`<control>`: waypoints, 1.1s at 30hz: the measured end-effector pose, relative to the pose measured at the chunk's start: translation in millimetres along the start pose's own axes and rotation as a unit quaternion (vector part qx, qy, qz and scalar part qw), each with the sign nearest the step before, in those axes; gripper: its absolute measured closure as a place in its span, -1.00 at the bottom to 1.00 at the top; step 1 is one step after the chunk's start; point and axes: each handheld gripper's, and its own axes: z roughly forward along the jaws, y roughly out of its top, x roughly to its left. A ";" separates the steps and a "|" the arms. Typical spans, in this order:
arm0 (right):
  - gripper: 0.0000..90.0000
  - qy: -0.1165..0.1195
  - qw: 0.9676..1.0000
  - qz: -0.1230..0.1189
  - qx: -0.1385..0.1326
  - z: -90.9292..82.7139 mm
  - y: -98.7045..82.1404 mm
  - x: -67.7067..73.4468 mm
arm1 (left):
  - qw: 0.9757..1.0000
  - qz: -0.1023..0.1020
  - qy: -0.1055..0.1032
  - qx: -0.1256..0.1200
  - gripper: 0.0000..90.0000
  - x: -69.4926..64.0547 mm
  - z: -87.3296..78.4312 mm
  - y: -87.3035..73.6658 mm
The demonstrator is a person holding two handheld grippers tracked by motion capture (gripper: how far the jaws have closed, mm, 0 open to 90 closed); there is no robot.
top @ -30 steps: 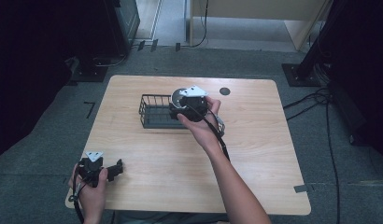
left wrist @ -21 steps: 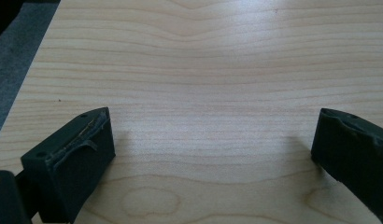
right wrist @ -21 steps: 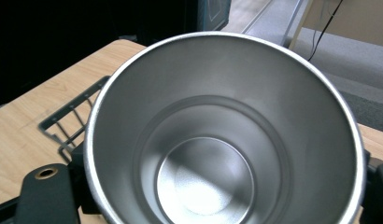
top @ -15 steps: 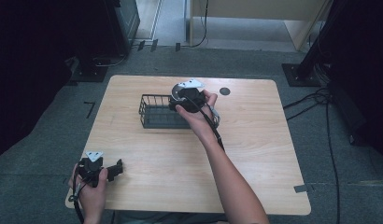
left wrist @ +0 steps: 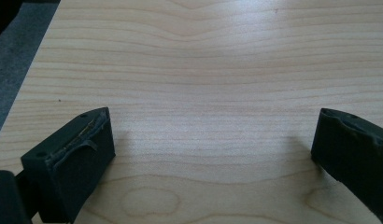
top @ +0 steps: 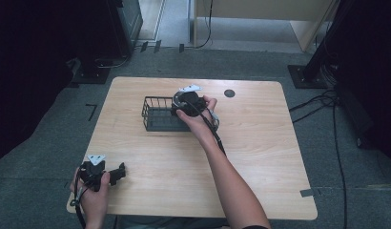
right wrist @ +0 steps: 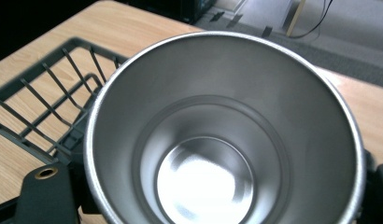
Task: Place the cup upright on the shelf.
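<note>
A person sits at a wooden table (top: 260, 157) holding 2 grippers. At the left, near the table's front corner, the left gripper (top: 118, 172) rests low in the hand, its jaws spread wide with nothing but bare wood between them; in the left gripper view the 2 black pads (left wrist: 73, 158) stand far apart.

Toward the middle, a black wire basket (top: 158, 114) sits on the table. Just at its right end, the right gripper (top: 177, 110) is clamped on a steel cup (right wrist: 222, 135). The right gripper view looks straight down into the cup's shiny, empty inside, with the basket's wires just beside and below its rim on the left. From above, hand and gripper hide most of the cup, so whether its base has crossed the basket's wall cannot be told.

The likely risk: the cup seems tilted and close to the basket's end wall. If lowered here, its base could catch the top wire, tipping the cup or shoving the light basket across the table.
</note>
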 end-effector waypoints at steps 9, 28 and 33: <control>-0.60 0.004 0.999 0.016 0.029 13.1 -5.6 -1.4 | 1.000 0.000 0.000 0.000 -1.00 0.0 0.0 0.0; -0.91 -0.011 0.999 0.006 0.037 12.0 -5.5 0.5 | 1.000 0.000 0.000 0.000 -1.00 0.0 0.0 0.0; -1.00 0.001 1.000 0.009 0.029 1.0 -1.5 -2.1 | 1.000 0.000 0.000 0.000 -1.00 0.0 0.0 0.0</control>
